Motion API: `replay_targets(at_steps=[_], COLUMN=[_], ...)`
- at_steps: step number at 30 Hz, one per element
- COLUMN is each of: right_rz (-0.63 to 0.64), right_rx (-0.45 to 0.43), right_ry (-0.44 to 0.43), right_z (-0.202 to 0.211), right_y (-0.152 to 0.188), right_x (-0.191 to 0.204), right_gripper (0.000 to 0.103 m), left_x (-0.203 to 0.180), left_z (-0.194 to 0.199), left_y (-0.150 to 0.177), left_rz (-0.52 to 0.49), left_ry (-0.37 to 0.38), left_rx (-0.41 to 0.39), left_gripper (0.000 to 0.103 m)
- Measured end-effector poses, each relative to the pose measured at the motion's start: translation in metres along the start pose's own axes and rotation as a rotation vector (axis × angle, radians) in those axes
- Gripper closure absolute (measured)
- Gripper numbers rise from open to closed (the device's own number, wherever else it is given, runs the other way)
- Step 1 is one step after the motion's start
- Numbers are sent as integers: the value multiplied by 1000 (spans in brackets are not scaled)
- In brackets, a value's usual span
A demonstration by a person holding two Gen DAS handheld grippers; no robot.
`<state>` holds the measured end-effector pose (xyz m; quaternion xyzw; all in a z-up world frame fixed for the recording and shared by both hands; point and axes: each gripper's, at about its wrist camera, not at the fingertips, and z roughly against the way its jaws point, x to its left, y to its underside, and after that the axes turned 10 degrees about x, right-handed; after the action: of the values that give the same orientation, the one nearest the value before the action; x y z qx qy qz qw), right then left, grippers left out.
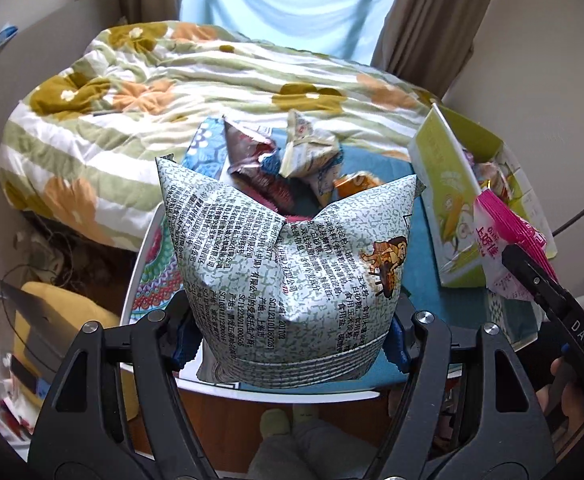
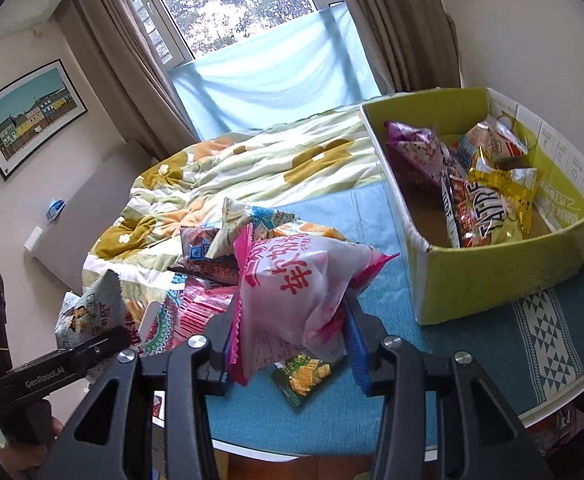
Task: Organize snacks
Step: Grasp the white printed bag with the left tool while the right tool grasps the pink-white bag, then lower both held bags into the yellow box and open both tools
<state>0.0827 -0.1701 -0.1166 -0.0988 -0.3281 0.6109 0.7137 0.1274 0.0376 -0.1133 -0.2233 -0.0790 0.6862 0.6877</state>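
Observation:
My left gripper is shut on a grey-green printed snack bag, held above the table's near edge; the bag also shows in the right wrist view. My right gripper is shut on a pink and white snack bag, held over the blue cloth; it shows at the right of the left wrist view. A green cardboard box with several snack packs inside stands at the right, also seen in the left wrist view. A pile of loose snack packs lies left of the box.
A small dark green cracker pack lies on the blue tablecloth under my right gripper. A bed with a flowered quilt stands behind the table. Clutter lies on the floor at the left.

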Motion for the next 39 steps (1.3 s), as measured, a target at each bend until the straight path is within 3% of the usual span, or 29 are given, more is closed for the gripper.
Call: replay_targets(at_steps=[6,12,19,28,31,33,34,39], right_rz=[0,-7,-10,-13,-16,-16,-16,-6], right_rx=[-64,-99,-93,-36,-12,4,14,67], right_ry=[-6,34,77,72,62,55,52,36], right_z=[48,81,99,86,79,73,70,52], right_y=[-27,-56,-86,-125,-134,-138,-140,-140], right_x=[-9,-49,-115,-195,-214,-225,-230,-244], right_gripper=[62,62,62,62,62,62,62,62], left_x=[-56,-129,-219,-304,-319,-323,-322,-308], left_z=[18,13,-25,-95,-113,-121,-123,-131], left_y=[-26,-51,-80,-117,-125,-128,-128,-119], left_rz=[-81,-146,-181,-194,-186,-174,-163,-144], left_ry=[52,105,155,139,102,77,77,56], left_rx=[-40,-47,-4,84,108,114,112,145], left_gripper=[35,35,34,33,26,7,3,1])
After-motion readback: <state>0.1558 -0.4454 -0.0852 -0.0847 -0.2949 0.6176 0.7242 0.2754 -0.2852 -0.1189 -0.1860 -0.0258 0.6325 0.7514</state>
